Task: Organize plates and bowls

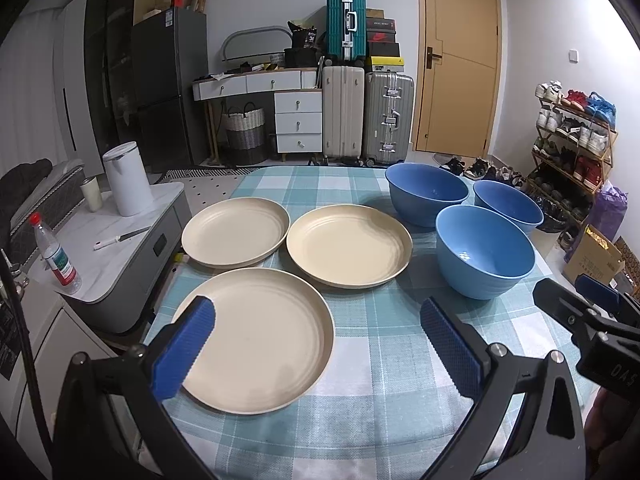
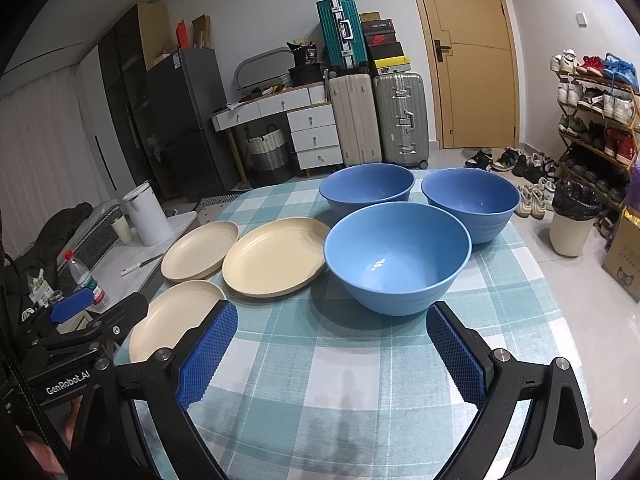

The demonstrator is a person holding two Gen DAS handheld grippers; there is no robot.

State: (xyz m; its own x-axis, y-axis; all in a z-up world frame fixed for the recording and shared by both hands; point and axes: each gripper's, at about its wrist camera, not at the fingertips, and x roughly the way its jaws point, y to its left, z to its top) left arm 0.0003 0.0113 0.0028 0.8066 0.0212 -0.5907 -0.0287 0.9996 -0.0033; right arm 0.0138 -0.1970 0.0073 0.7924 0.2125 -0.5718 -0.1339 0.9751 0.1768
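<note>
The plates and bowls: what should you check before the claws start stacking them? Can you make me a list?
1. Left claw open with nothing in it: ok.
2. Right claw open with nothing in it: ok.
3. Nearest plate lies flat right in front of the left claw: ok.
4. Nearest bowl stands upright and looks empty: ok.
5. All three plates and three bowls sit apart on the tablecloth, none stacked yet: ok.
6. Whether the plates are clean underneath: cannot tell.

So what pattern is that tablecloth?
Teal-and-white check on the tablecloth; the right wrist view shows it best.
</note>
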